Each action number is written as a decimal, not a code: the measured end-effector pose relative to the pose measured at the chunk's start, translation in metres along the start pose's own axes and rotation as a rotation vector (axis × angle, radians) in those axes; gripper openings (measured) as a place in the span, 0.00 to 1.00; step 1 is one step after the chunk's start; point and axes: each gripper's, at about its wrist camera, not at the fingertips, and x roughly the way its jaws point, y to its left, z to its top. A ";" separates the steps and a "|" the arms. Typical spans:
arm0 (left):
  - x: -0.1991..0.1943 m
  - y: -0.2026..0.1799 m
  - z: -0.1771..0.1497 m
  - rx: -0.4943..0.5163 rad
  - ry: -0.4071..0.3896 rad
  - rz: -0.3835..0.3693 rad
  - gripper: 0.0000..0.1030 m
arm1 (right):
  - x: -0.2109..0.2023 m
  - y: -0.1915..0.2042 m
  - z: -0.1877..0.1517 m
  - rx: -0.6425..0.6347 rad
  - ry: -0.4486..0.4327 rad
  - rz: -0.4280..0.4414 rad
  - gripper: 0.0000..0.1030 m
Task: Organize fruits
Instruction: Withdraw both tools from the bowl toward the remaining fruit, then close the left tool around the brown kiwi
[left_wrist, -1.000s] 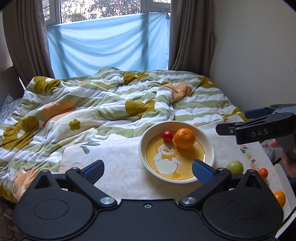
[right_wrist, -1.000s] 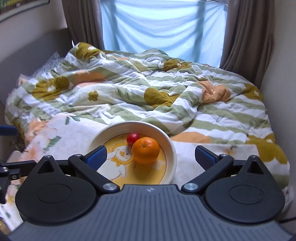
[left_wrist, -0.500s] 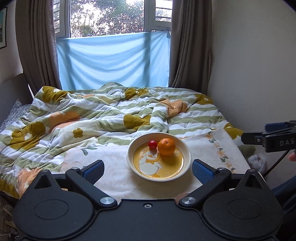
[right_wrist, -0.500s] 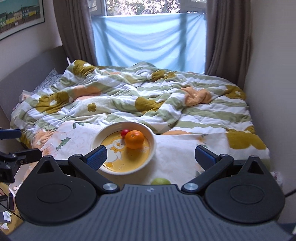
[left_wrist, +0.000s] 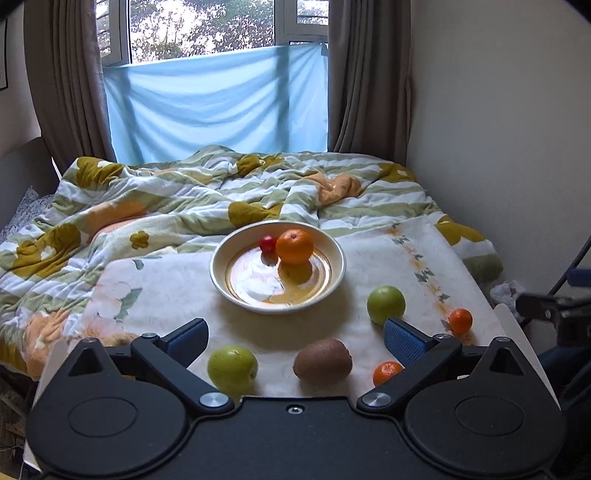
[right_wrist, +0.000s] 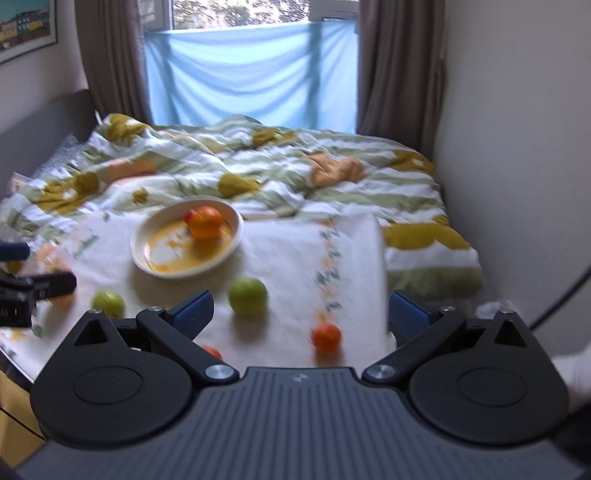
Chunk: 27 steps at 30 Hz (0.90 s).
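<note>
A cream bowl (left_wrist: 218, 275) with a yellow inside sits mid-table and holds an orange (left_wrist: 294, 246) and a small red fruit (left_wrist: 267, 244). Loose on the floral cloth lie two green apples (left_wrist: 385, 304) (left_wrist: 232, 367), a brown kiwi (left_wrist: 322, 362) and two small tangerines (left_wrist: 460, 320) (left_wrist: 386, 372). My left gripper (left_wrist: 295, 338) hangs open over the near fruit, empty. My right gripper (right_wrist: 300, 310) is open too, empty, above a green apple (right_wrist: 247, 295) and a tangerine (right_wrist: 326, 336); the bowl (right_wrist: 142, 254) lies ahead to its left.
A table with a white floral cloth (left_wrist: 166, 295) stands against a bed with a rumpled striped duvet (left_wrist: 184, 199). A wall (left_wrist: 498, 147) runs along the right, with curtains and a blue sheet at the window behind. The right gripper's body shows at the left wrist view's right edge (left_wrist: 554, 306).
Both grippers have pulled back and up from the bowl; the loose apples, kiwi and tangerines on the near cloth have come into view. The right wrist view is motion-blurred now.
</note>
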 end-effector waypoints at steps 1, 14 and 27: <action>0.005 -0.003 -0.003 -0.003 0.003 -0.004 1.00 | 0.001 -0.002 -0.007 0.007 0.005 -0.009 1.00; 0.081 -0.016 -0.027 -0.037 0.128 -0.008 0.99 | 0.021 -0.009 -0.083 0.178 0.107 -0.087 1.00; 0.137 -0.022 -0.036 -0.078 0.229 0.004 0.89 | 0.049 -0.008 -0.108 0.251 0.185 -0.114 1.00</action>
